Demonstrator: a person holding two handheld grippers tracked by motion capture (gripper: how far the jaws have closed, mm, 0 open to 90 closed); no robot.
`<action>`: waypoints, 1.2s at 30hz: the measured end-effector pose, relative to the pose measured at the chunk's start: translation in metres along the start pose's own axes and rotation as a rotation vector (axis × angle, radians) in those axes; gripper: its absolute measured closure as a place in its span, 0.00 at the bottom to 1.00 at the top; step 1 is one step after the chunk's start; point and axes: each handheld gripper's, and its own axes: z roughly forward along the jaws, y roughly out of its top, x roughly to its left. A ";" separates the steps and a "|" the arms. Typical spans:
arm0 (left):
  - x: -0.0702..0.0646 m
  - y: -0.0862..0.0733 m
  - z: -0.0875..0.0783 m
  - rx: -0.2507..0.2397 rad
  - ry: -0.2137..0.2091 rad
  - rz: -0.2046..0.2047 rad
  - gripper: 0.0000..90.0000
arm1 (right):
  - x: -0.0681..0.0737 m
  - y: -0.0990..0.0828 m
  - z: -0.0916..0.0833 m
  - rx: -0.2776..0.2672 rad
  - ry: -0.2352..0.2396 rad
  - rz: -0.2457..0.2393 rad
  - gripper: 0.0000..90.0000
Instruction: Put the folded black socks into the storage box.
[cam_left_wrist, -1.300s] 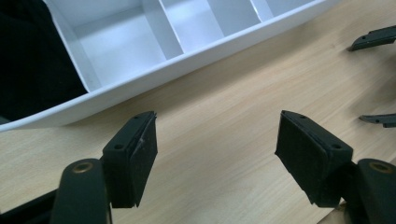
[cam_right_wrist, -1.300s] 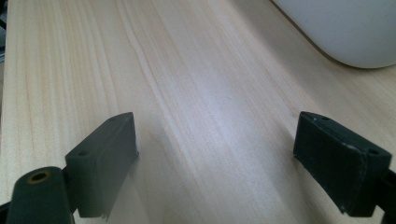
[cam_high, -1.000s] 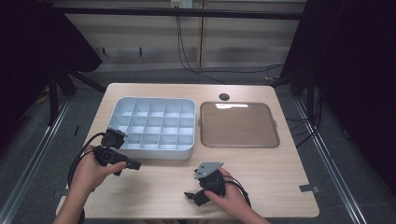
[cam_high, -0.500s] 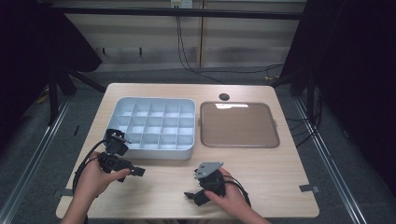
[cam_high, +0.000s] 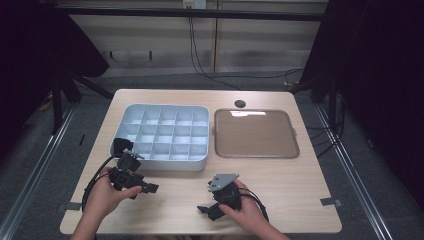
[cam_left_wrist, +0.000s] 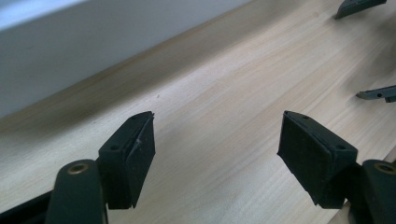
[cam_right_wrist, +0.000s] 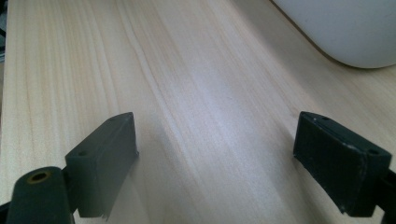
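Two grippers low at the desk's near edge, nothing held, the left one newly drawn back from the organizer.

Both sets of fingers are released: the left gripper view shows its fingers (cam_left_wrist: 133, 154) spread over bare wood with the organizer's pale wall (cam_left_wrist: 70, 51) just beyond, and the right gripper view shows the same gap above the desk (cam_right_wrist: 196, 93). Since a second ago the left gripper (cam_high: 145, 187) has slid from the organizer's near-left corner toward the near edge and turned to point along the desk at the right gripper (cam_high: 207, 210), which has not moved. The organizer (cam_high: 162, 162) sits left of centre, its compartments seemingly empty; the brown tray (cam_high: 255, 152) lies just beside it toward the right edge, also bare. A small dark disc (cam_high: 240, 103) rests near the far edge. Nothing blocks either gripper, so this looks like a pause before any pick.
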 end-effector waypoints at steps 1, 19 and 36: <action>-0.001 0.000 0.001 0.002 -0.003 0.007 0.29 | 0.000 0.000 0.000 0.000 0.000 0.000 0.14; -0.009 -0.005 0.027 0.014 -0.023 0.067 0.28 | 0.000 0.000 0.000 0.000 0.003 -0.002 0.14; -0.015 -0.011 0.042 -0.016 0.003 0.147 0.26 | 0.000 0.000 0.000 0.001 0.007 -0.007 0.14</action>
